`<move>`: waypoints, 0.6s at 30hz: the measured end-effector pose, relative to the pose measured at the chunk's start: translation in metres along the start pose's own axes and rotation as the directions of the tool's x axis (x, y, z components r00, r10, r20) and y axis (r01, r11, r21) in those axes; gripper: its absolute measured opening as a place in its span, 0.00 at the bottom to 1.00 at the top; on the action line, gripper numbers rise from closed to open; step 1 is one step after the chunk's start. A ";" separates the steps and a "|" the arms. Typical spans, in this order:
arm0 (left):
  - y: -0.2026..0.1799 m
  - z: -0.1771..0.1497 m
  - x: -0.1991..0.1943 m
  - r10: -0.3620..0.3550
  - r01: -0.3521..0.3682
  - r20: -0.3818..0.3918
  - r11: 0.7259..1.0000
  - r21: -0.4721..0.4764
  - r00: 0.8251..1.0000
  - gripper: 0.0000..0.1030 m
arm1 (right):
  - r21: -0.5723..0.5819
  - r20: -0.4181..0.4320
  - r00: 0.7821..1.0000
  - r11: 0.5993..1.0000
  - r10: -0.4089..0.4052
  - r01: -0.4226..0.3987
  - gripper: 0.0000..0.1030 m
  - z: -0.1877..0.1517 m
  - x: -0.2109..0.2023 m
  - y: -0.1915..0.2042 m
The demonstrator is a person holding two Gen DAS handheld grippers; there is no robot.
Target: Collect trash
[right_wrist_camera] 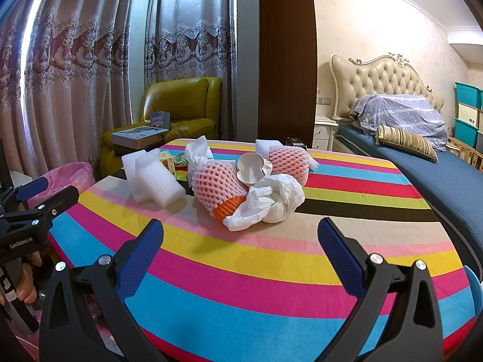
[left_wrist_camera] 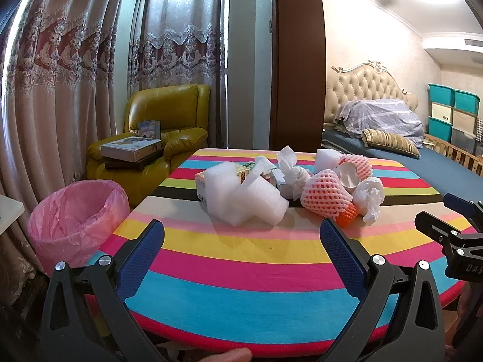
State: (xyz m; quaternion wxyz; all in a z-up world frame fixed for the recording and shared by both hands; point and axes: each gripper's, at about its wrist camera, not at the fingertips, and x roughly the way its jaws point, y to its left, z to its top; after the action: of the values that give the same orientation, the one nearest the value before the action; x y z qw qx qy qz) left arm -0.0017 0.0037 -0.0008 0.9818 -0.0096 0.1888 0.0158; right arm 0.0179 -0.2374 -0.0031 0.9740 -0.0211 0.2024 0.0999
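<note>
Nothing collected yet: your left gripper (left_wrist_camera: 241,229) and right gripper (right_wrist_camera: 240,229) hover spread and empty, trash (left_wrist_camera: 289,187) heaped on the worktop (left_wrist_camera: 241,271), bin (left_wrist_camera: 75,211) apparently bare.

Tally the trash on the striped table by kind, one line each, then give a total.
Pink foam fruit nets: 2
White foam sheets: 2
Crumpled white paper or plastic wads: 2
Small printed cartons: at least 1
White crushed cup: 1
Total: at least 8; the pile hides more behind.
</note>
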 end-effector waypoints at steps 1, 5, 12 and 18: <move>0.000 0.000 0.001 -0.003 0.003 -0.002 1.000 -0.002 1.000 0.94 | 0.001 0.001 1.000 1.000 -0.017 0.017 0.96 0.000 0.000 -0.001; 0.001 -0.001 0.003 -0.034 0.034 -0.021 0.999 -0.011 0.999 0.94 | 0.021 -0.010 0.996 0.996 -0.085 0.085 0.96 -0.003 0.003 -0.005; 0.009 -0.003 0.017 -0.069 0.065 -0.069 0.996 -0.053 0.995 0.94 | 0.033 -0.040 0.997 0.997 -0.066 0.067 0.96 -0.003 0.013 -0.011; 0.016 0.005 0.044 -0.075 0.070 -0.144 0.997 -0.043 0.987 0.94 | 0.035 -0.116 0.992 0.998 -0.050 0.055 0.96 0.006 0.048 -0.021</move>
State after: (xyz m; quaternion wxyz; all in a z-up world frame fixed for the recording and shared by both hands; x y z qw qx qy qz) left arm 0.0410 0.0212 -0.0127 0.9650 -0.0364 0.2592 -0.0170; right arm 0.0677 -0.2484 -0.0165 0.9632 -0.0135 0.2593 0.0690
